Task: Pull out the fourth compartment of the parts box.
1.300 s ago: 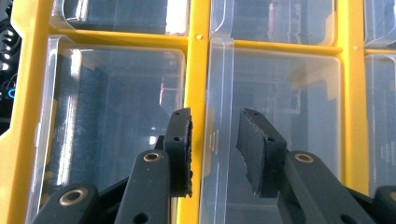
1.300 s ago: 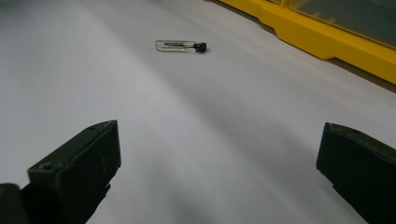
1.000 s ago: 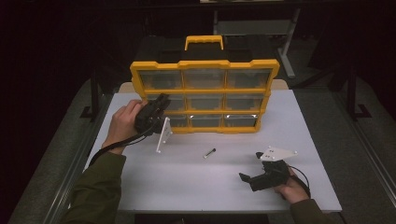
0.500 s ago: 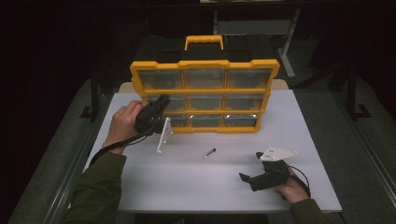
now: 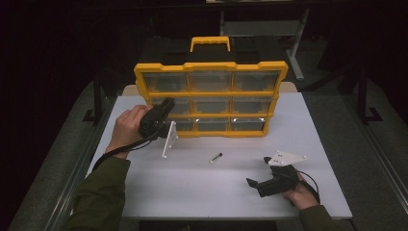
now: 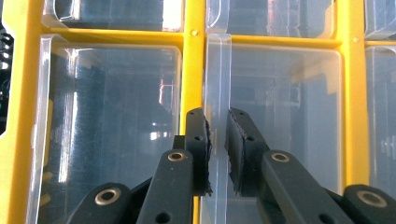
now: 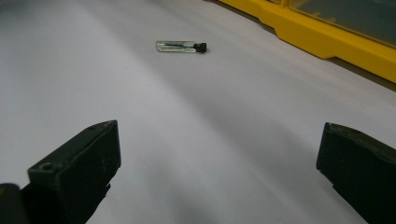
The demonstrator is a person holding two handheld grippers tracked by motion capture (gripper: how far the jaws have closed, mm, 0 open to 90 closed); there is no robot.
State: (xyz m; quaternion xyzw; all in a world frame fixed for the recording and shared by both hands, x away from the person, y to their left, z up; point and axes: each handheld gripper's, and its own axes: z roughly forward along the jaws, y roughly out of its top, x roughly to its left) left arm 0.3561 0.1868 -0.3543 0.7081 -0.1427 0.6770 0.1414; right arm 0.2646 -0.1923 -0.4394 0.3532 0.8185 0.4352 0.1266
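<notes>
A yellow organiser (image 5: 211,67) with clear drawers stands upright at the back of the white table (image 5: 192,192). My left gripper (image 5: 166,103) is at its left side, on the middle row. Its jaws have just been closing. They are shut on the upright clear plastic edge of a drawer (image 6: 217,84), with both pads (image 6: 201,140) pressed on it. A small clear vial with a black cap (image 5: 216,157) lies on the table in front of the organiser. My right gripper (image 5: 258,171) rests low at the front right, open, pointing toward the vial (image 7: 180,46), with nothing between its jaws.
The organiser's yellow base (image 7: 327,37) runs along the far right of the right gripper view. A black case with a yellow handle (image 5: 210,43) sits behind the organiser. The table's front edge is close to the right hand.
</notes>
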